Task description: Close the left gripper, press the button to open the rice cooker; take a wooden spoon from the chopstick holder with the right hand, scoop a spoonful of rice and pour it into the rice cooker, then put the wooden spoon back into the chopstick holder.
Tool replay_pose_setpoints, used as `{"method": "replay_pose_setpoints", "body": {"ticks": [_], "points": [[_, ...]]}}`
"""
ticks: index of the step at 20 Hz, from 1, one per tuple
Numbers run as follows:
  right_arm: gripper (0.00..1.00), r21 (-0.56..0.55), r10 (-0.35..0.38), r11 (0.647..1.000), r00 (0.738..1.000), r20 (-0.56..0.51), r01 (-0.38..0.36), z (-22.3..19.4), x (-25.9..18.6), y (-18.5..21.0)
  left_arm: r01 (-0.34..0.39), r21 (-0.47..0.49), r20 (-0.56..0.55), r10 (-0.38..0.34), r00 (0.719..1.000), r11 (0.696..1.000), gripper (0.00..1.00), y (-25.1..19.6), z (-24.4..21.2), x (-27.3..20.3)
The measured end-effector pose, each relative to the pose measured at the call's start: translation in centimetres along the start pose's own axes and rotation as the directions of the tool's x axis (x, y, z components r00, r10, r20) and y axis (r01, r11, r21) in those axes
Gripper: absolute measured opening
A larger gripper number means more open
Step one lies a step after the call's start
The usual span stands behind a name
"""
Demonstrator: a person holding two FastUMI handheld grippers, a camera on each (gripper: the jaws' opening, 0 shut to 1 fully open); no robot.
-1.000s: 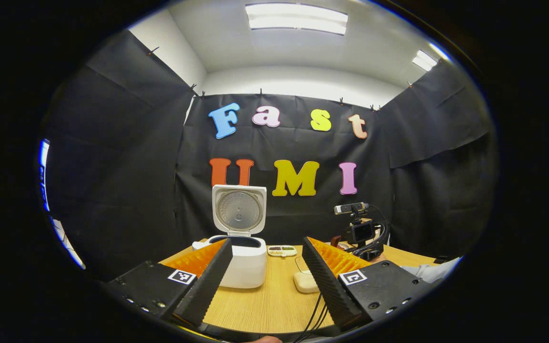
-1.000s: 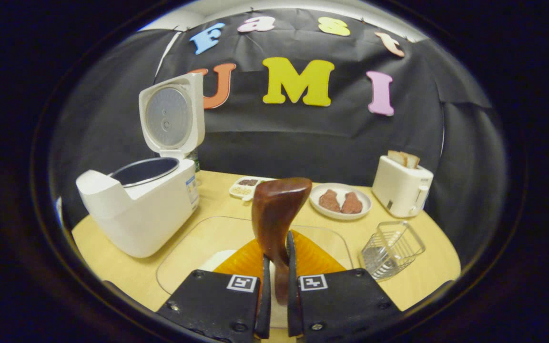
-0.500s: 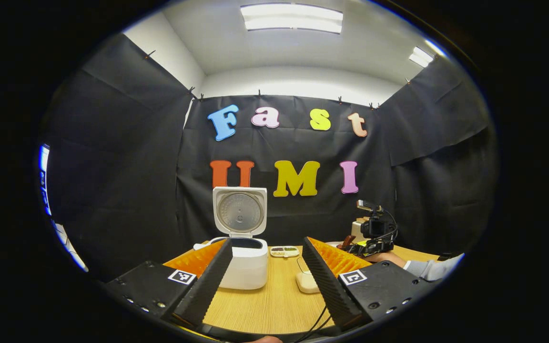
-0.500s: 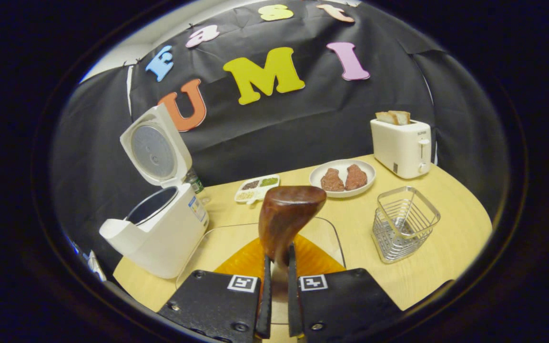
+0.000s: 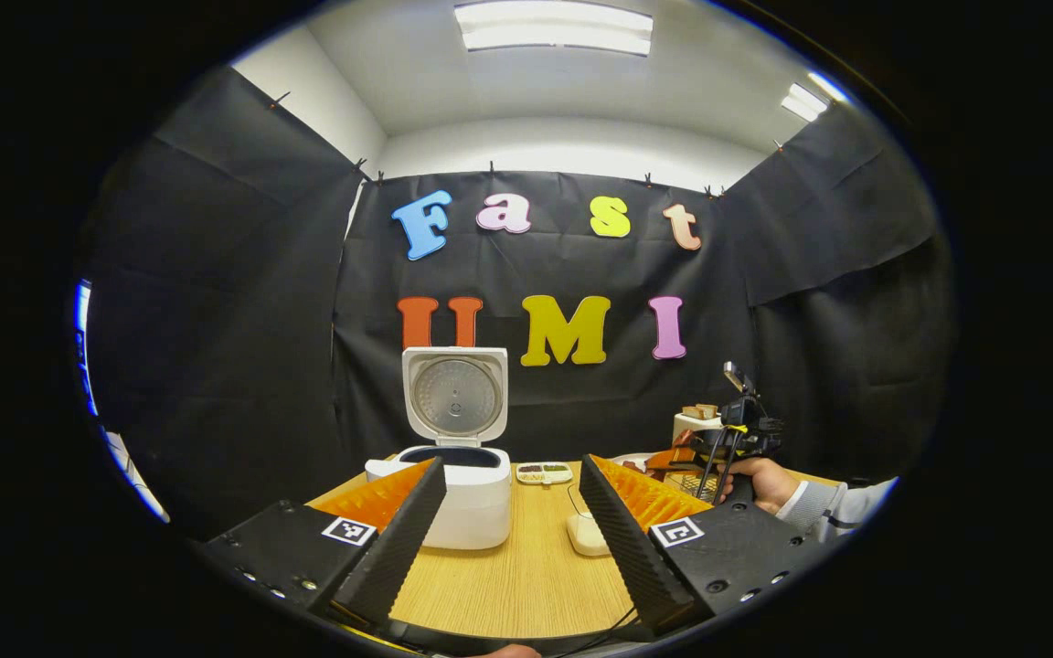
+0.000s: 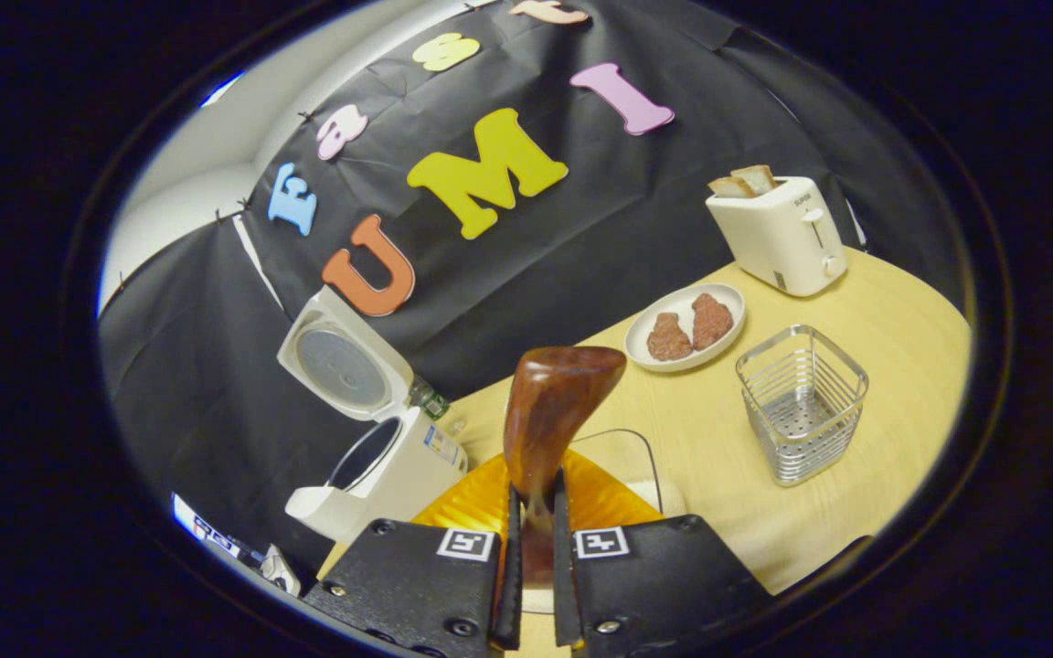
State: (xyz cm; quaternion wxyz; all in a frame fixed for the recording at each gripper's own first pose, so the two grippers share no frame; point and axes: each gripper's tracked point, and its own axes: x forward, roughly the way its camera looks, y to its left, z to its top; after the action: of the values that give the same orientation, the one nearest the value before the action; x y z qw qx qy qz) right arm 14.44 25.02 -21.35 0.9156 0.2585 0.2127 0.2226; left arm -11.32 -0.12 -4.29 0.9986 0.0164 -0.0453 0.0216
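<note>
Right gripper [image 6: 531, 498] first: both its fingers are pressed tight on the handle of the wooden spoon [image 6: 552, 402], and the dark bowl of the spoon stands up ahead of them, tilted a little to the right. In the right gripper view the whole scene leans; the table [image 6: 892, 366] slopes up to the right. The chopstick holder [image 6: 801, 402], a wire basket, sits to the right of the spoon, well apart from it. Beyond it I see a white plate [image 6: 729, 324] with two brown pieces of meat, and a toaster [image 6: 778, 233] with bread poking out of the top. Down to the left is the rice cooker [image 6: 389, 466], lid standing open, pot showing dark inside. A clear tray [image 6: 613, 448] lies just behind the spoon.

Now the left gripper [image 5: 513, 516]: its fingers are spread wide, gripping nothing, held over the near edge of the table. In the left gripper view the rice cooker [image 5: 462, 498] stands straight ahead between the fingers, lid up. A small divided dish [image 5: 543, 472] sits behind it to the right. Far right, my hand [image 5: 760, 480] holds the other gripper.
</note>
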Motion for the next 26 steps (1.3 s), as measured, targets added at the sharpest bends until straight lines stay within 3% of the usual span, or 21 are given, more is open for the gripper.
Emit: {"method": "replay_pose_setpoints", "body": {"ticks": [5,8,10,13,15,20,23,26], "points": [[0.19,0.128,0.072,0.989,0.996,0.046,-0.077,1.2,-0.5,0.8,0.014,0.022,-0.014,-0.014,1.000,1.000,0.94,-0.7,-0.6,0.3],[0.19,0.276,0.104,0.954,0.993,0.058,-0.116,1.4,-0.6,0.9,0.008,0.028,-0.014,-0.008,1.000,1.000,0.94,-0.5,-0.5,0.1],[0.19,0.433,0.138,0.889,0.989,0.055,-0.148,1.2,-0.4,0.9,0.003,0.022,-0.008,-0.003,1.000,1.000,0.94,-0.2,-0.3,-0.1],[0.18,0.678,0.214,0.709,0.975,0.058,-0.196,0.7,-0.1,1.2,0.003,0.008,-0.007,-0.002,1.000,1.000,0.94,0.2,-0.3,-0.2],[0.18,0.740,0.238,0.640,0.969,0.065,-0.207,0.5,-0.2,1.4,-0.002,0.000,-0.004,0.002,1.000,1.000,0.94,0.7,-0.2,-0.3],[0.18,0.742,0.280,0.613,0.953,0.120,-0.273,2.2,-0.6,3.9,-0.058,0.093,-0.027,0.061,0.998,0.994,0.94,3.2,-0.9,-0.6],[0.18,0.726,0.282,0.628,0.951,0.124,-0.281,2.9,-0.8,5.6,-0.092,0.153,-0.037,0.098,0.994,0.984,0.94,3.9,-1.0,-0.9],[0.18,0.710,0.288,0.644,0.950,0.119,-0.284,2.8,-0.2,7.6,-0.059,0.160,-0.053,0.068,0.996,0.985,0.96,2.9,-1.7,-0.3]]}}
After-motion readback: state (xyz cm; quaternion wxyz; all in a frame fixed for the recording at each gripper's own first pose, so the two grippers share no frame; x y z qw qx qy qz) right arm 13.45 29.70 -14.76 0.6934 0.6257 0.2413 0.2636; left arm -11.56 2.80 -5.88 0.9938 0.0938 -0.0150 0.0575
